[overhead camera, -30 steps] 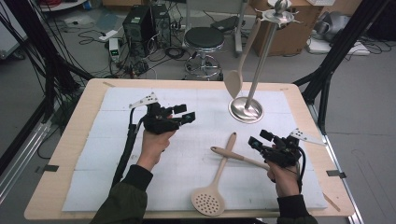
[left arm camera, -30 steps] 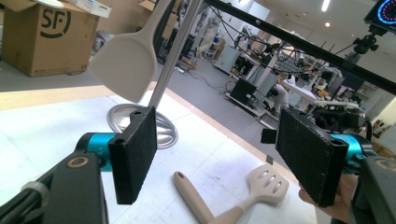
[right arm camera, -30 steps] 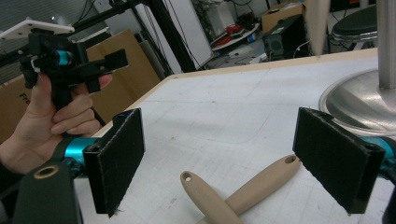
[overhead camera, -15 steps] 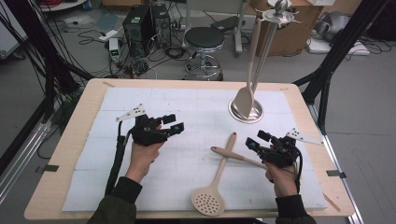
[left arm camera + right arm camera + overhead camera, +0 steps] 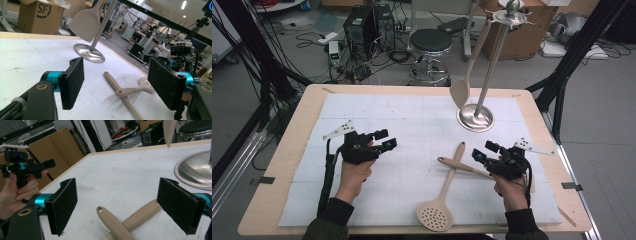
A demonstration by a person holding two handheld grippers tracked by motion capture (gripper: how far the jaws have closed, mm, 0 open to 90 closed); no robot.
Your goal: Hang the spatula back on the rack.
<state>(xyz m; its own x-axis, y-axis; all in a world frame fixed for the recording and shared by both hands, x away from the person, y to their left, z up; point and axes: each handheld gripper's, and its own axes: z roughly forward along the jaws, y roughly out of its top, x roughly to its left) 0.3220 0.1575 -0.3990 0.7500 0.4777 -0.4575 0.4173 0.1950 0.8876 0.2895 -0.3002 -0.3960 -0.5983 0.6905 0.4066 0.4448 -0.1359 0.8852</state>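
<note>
My left gripper [image 5: 385, 139] stands open and empty over the white mat, left of centre; its own view shows its jaws [image 5: 117, 82] wide apart. My right gripper [image 5: 483, 151] is open too, low at the right, its jaws [image 5: 120, 202] on either side of two crossed beige utensils without touching them. The slotted spoon [image 5: 443, 200] lies with its handle [image 5: 117, 86] pointing at the stand. A fork-ended utensil [image 5: 457, 165] crosses over it [image 5: 142, 85]. A beige spatula [image 5: 464, 85] hangs from the steel stand [image 5: 475, 120].
The stand's round base [image 5: 88, 53] sits at the far right of the mat, close to the right gripper [image 5: 195, 172]. The wooden table edge [image 5: 412, 90] frames the mat. A stool [image 5: 431, 42], boxes and cables are on the floor beyond.
My left hand has drawn back from the stand, leftward, lower and nearer the person, its jaws staying open. The hanging spatula swings on its hook. The right hand has kept still.
</note>
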